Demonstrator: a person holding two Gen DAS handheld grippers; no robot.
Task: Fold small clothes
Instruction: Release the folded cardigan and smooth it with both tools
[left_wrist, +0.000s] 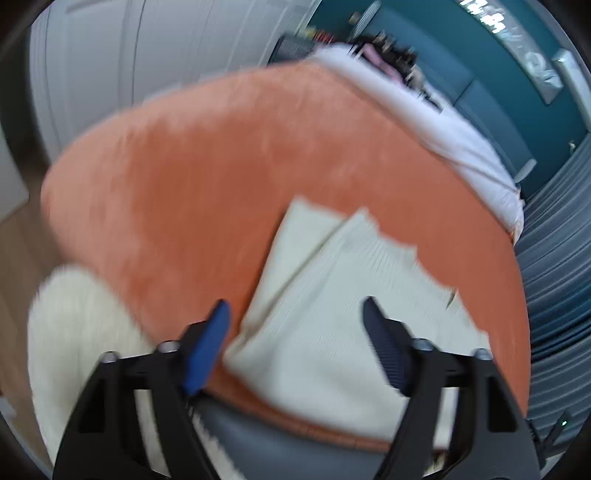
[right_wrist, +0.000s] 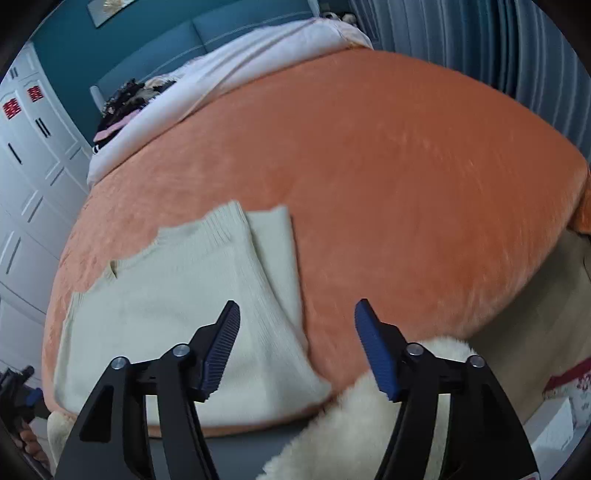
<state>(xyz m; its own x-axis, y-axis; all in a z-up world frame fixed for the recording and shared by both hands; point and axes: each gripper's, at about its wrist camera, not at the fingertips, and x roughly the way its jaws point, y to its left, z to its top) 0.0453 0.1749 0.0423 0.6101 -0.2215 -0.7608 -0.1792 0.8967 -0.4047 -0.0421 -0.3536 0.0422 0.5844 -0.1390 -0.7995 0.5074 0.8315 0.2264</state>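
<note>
A cream knit garment (left_wrist: 332, 295) lies flat on the orange bed cover (left_wrist: 221, 166), one side folded over the middle. In the right wrist view the garment (right_wrist: 177, 295) lies at the cover's (right_wrist: 388, 166) near left edge. My left gripper (left_wrist: 295, 314) is open and empty, hovering above the garment's near part. My right gripper (right_wrist: 295, 314) is open and empty, above the garment's right edge and the bare cover. The left wrist view is blurred.
A fluffy cream rug (right_wrist: 351, 424) lies by the bed's foot; it also shows in the left wrist view (left_wrist: 81, 350). White bedding (right_wrist: 221, 81) and dark clothes (right_wrist: 118, 107) lie at the head end. White wardrobe (right_wrist: 29, 166) on one side, grey curtains (left_wrist: 561, 277) on the other.
</note>
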